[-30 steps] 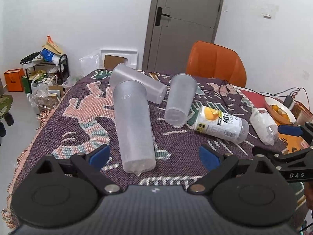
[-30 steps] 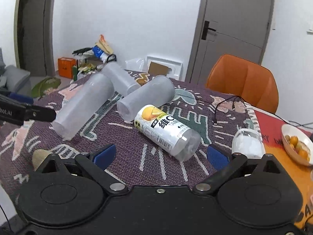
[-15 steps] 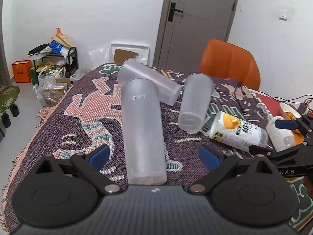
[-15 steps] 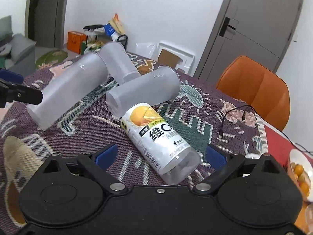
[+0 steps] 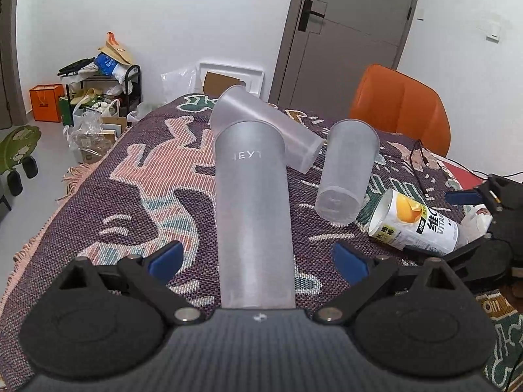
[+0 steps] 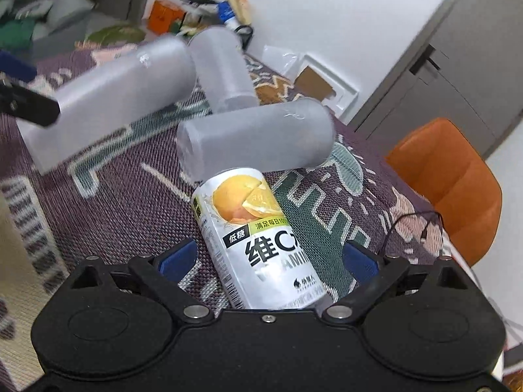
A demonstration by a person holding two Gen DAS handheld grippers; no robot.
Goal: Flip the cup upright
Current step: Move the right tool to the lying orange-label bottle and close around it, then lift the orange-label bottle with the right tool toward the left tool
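Note:
Three frosted plastic cups lie on their sides on a patterned purple blanket (image 5: 137,196). The tall one (image 5: 251,215) lies between the open fingers of my left gripper (image 5: 258,259); the pads stand apart from it. A shorter cup (image 5: 343,176) and a third cup (image 5: 264,127) lie beyond. A white orange-print can (image 6: 261,241) lies on its side between the open fingers of my right gripper (image 6: 269,261). The tall cup (image 6: 111,98) and the shorter cup (image 6: 258,137) also show in the right wrist view.
An orange chair (image 5: 398,107) stands behind the table at the right. A black cable (image 5: 421,163) lies on the blanket's right side. My right gripper's body (image 5: 497,228) shows at the left view's right edge. Clutter and bags stand on the floor (image 5: 94,104) at left.
Both grippers have moved forward and lower. The tall cup now lies between my left fingers and the can between my right fingers. Nothing has been gripped.

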